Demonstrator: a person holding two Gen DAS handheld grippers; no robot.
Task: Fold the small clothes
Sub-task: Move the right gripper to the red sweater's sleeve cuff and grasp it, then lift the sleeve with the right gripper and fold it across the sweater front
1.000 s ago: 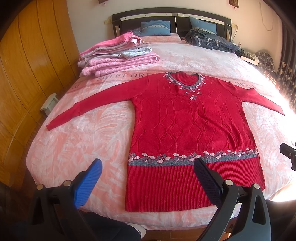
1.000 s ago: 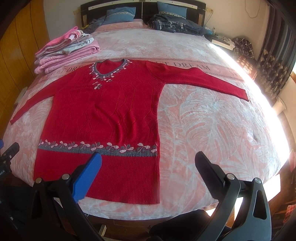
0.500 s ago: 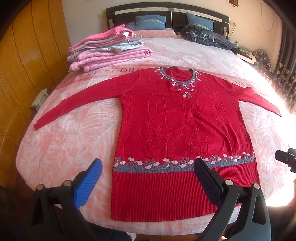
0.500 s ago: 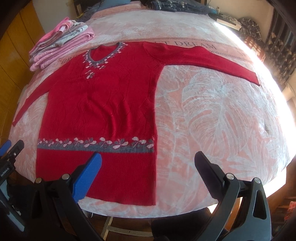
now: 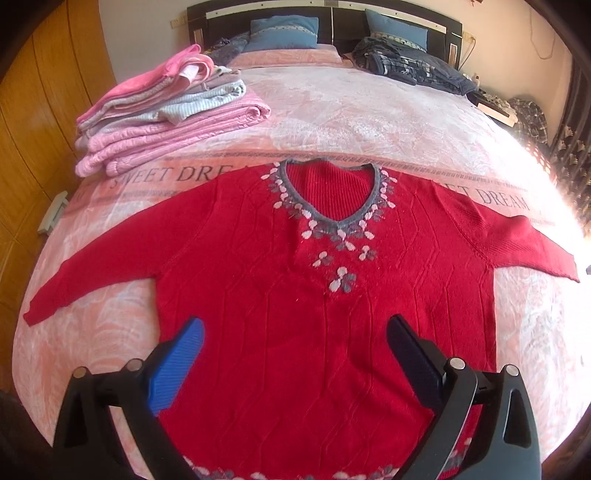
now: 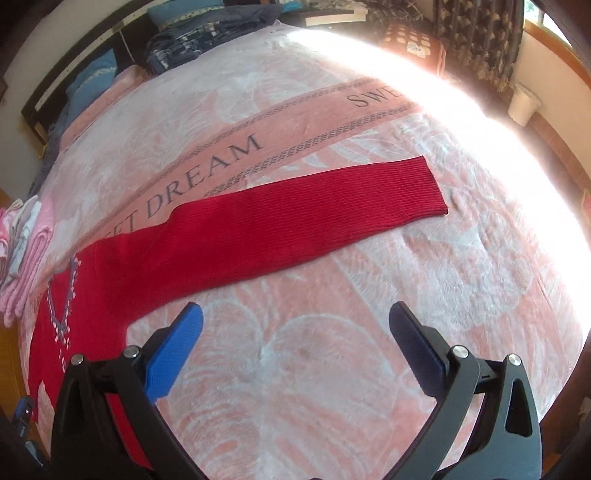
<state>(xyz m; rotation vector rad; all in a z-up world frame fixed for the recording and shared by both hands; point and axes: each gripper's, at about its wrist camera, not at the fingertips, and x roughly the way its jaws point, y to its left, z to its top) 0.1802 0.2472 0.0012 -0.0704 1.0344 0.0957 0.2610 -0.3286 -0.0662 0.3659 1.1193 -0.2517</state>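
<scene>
A red knit sweater [image 5: 295,295] with a grey and white flowered V-neck lies flat, front up, on the pink bedspread [image 5: 351,118], both sleeves spread out sideways. My left gripper [image 5: 295,332] hovers open above the sweater's chest, nothing between its fingers. In the right wrist view the sweater's right sleeve [image 6: 295,221] stretches across the bed toward its cuff at the right. My right gripper [image 6: 295,317] stands open over bare bedspread [image 6: 332,369] just in front of that sleeve, holding nothing.
A stack of folded pink and grey clothes [image 5: 166,110] sits at the bed's back left. Dark plaid clothing [image 5: 406,70] and blue pillows [image 5: 284,29] lie by the headboard. A wooden wardrobe [image 5: 44,110] flanks the left; strong sunlight washes out the bed's right edge [image 6: 535,166].
Both grippers have moved forward over the bed. The left went from the hem to above the chest. The right swung right toward the sleeve. Both stay open.
</scene>
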